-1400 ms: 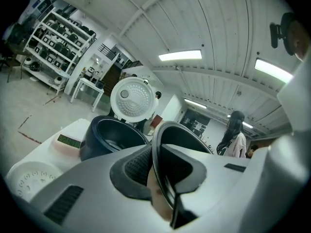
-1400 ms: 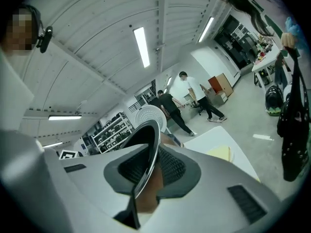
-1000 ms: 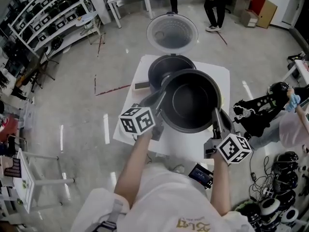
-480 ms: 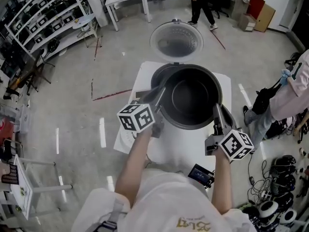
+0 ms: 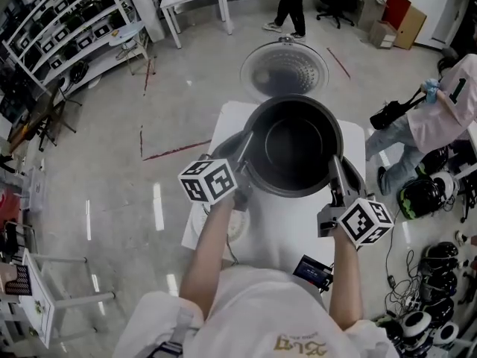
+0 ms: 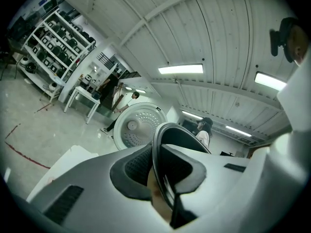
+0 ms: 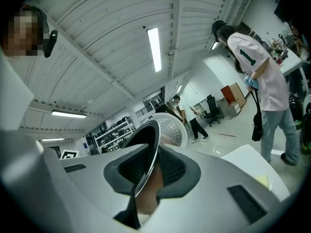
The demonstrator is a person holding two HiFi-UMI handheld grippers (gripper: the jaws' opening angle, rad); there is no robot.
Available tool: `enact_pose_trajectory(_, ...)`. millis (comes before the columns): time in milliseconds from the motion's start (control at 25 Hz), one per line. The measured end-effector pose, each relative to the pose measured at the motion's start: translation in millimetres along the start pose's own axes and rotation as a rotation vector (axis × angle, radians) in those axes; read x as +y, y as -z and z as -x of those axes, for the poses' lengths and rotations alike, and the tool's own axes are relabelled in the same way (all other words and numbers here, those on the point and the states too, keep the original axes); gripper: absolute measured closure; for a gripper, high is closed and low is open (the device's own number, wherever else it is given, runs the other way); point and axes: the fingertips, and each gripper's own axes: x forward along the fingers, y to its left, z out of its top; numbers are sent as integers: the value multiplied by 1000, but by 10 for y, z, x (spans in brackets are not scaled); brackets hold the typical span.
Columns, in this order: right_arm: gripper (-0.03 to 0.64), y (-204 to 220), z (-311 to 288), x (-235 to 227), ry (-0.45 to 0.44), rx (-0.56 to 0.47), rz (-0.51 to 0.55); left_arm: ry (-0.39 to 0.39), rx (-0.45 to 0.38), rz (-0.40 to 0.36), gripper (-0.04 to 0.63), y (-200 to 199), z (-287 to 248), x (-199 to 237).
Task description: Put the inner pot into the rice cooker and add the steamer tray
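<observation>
So the black inner pot (image 5: 294, 146) is in the upper middle of the frame, held level over the rice cooker (image 5: 226, 145) on the white tabletop (image 5: 287, 226) and hiding most of it. The cooker's lid (image 5: 285, 71) is flipped open just above it. The left gripper (image 5: 244, 159) has its fingers (image 6: 133, 166) pinched on the rim at the left. The right gripper (image 5: 337, 177) fingers (image 7: 172, 168) clamp the rim at the right.

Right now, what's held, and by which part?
Both grip the dark round metal inner pot by its rim, left gripper and right gripper on opposite sides.
</observation>
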Motion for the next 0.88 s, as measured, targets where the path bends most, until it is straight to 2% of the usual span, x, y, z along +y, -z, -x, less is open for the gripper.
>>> enact_pose_trajectory(440,546,159,-472,-86,16,32,0,-18,19,27,523,-46,-220,440)
enact_pose_trajectory(880,545,465,-710,-343,63,97,-57,-29,96,43,522,148,-434,765)
